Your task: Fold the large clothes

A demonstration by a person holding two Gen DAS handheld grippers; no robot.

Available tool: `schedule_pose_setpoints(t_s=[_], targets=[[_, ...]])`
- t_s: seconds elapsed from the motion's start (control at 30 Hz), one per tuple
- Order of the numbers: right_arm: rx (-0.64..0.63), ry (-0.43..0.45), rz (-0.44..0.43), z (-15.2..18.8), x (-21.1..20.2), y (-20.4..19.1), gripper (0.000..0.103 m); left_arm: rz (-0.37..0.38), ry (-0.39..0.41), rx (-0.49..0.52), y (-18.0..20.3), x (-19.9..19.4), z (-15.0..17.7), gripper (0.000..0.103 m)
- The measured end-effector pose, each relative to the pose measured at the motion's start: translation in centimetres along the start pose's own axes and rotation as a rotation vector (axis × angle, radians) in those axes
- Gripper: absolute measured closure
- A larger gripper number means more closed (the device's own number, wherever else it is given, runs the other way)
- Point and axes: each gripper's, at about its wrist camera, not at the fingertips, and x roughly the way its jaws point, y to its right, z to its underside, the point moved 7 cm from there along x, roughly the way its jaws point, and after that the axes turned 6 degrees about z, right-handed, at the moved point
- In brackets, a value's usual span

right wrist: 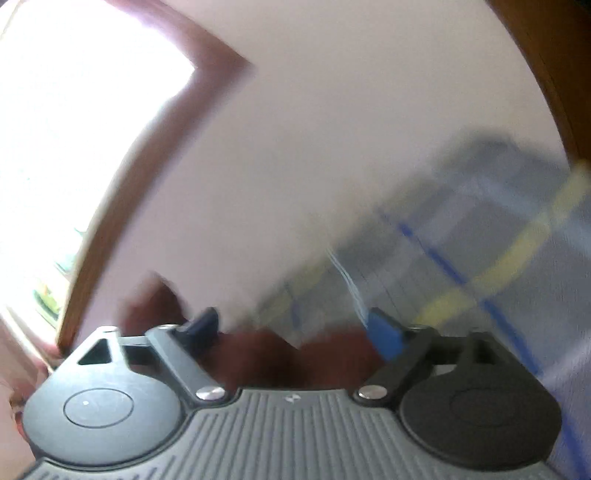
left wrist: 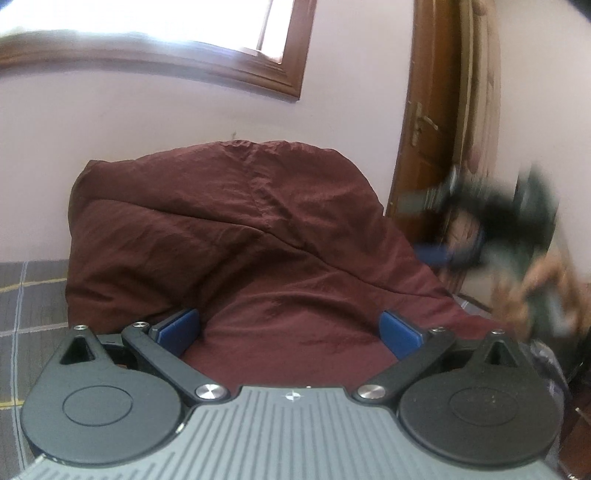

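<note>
The maroon garment [left wrist: 236, 229] lay bunched on the checked bed [left wrist: 29, 295]. Both the left claw [left wrist: 290, 330] and right claw [right wrist: 295, 332] were spread, holding nothing. Regripping an edge probably came next.

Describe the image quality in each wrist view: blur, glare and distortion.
Left wrist view: the maroon garment and left gripper are sharp, the right gripper at the edge is motion-smeared, the window is blown out, and fisheye bends its frame. Right wrist view: nearly everything is streaked with motion blur, the checked bed cover smeared, the window pure glare.
</note>
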Motion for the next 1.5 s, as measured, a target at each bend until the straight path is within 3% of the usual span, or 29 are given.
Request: schedule_pose_setpoints(t_s=[0.17, 0.27, 0.33, 0.4, 0.47, 0.5, 0.63, 0.73, 0.83, 0.97, 1.17, 1.27, 1.33, 1.4, 1.5], targets=[[-0.455, -0.004, 0.083, 0.4, 1.1, -11.6, 0.004, 0.001, 0.005, -0.005, -0.2, 0.1, 0.1, 0.002], [-0.712, -0.080, 0.300, 3.4, 4.7, -14.2, 0.004, -0.004, 0.004, 0.004, -0.1, 0.1, 0.3, 0.002], [-0.687, -0.152, 0.331, 4.5, 6.2, -13.2, 0.005, -0.003, 0.005, 0.006, -0.2, 0.1, 0.3, 0.002], [-0.598, -0.201, 0.276, 5.0, 6.2, -11.9, 0.009, 0.002, 0.008, 0.003, -0.3, 0.0, 0.3, 0.002], [-0.549, -0.227, 0.205, 5.6, 5.5, -11.2, 0.036, 0.012, 0.014, 0.006, -0.3, -0.3, 0.4, 0.001], [-0.529, -0.246, 0.165, 6.3, 4.8, -11.2, 0.067, 0.019, 0.017, 0.003, -0.4, -0.3, 0.4, 0.001], [-0.674, -0.184, 0.198, 9.4, 2.5, -11.2, 0.082, 0.047, 0.018, -0.010, -0.4, -1.2, 0.3, 0.000], [-0.636, -0.151, 0.215, 11.1, 1.1, -9.0, 0.082, 0.061, 0.033, -0.046, -0.7, -2.4, 0.2, 0.001], [-0.506, -0.125, 0.210, 12.4, 0.8, -6.3, 0.084, 0.044, 0.066, -0.098, -1.3, -3.5, -0.4, 0.002], [-0.476, -0.076, 0.213, 13.2, 0.9, -5.1, 0.086, -0.040, 0.017, -0.062, -1.7, -2.5, -0.1, 0.009], [-0.448, -0.075, 0.195, 12.5, 0.9, -4.3, 0.085, -0.092, -0.017, 0.021, -0.6, -1.1, 0.9, 0.002], [-0.386, -0.083, 0.226, 10.4, -0.8, -5.6, 0.083, -0.110, -0.025, 0.026, -0.4, -0.8, 1.0, 0.001], [-0.366, -0.023, 0.275, 8.3, -2.2, -6.7, 0.079, -0.113, -0.025, 0.018, -0.5, -0.4, 0.9, 0.001], [-0.364, 0.049, 0.254, 6.3, -3.7, -9.3, 0.079, -0.109, -0.021, 0.009, -0.7, -0.3, 0.7, 0.001], [-0.424, 0.068, 0.215, 5.0, -3.6, -14.2, 0.079, -0.110, -0.017, 0.006, -0.8, -0.3, 0.7, 0.001]])
